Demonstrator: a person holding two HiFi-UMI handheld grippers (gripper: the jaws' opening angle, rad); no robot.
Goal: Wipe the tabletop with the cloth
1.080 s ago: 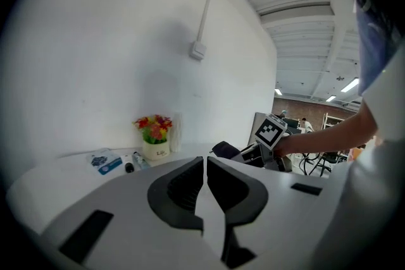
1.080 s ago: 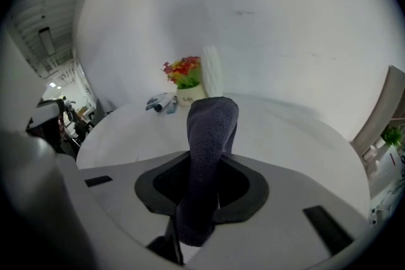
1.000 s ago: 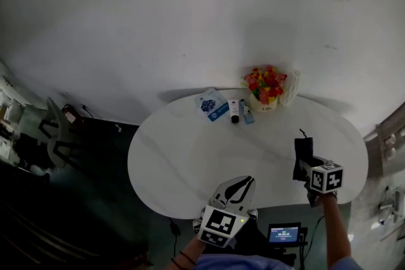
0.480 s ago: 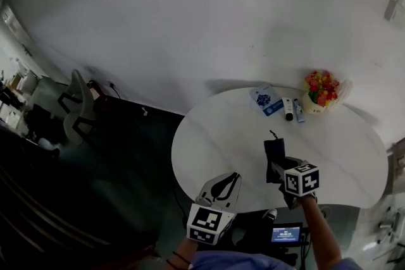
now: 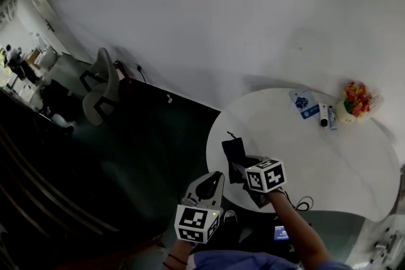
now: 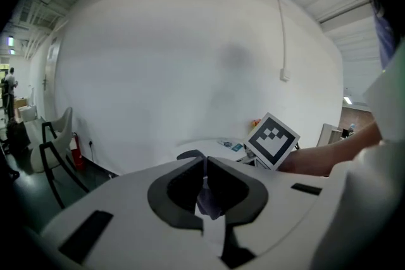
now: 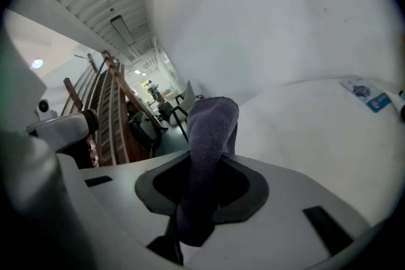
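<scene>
Right gripper [image 5: 239,164] clamped on cloth [image 5: 232,150], which sticks out ahead along its jaws, over desk [image 5: 329,155] left edge; bare top lies rightward. Left gripper [image 5: 212,181] closed, empty, off desk, farther

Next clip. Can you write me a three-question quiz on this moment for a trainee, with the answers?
1. True or false: the left hand-held gripper holds the cloth.
2. What stands at the far edge of the table, beside the small bottles?
A) a bunch of flowers
B) a laptop
C) a kettle
3. Fill in: the left hand-held gripper's jaws are ____.

Key
1. False: the right hand-held gripper is shut on the cloth.
2. A
3. together, with nothing between them
</scene>
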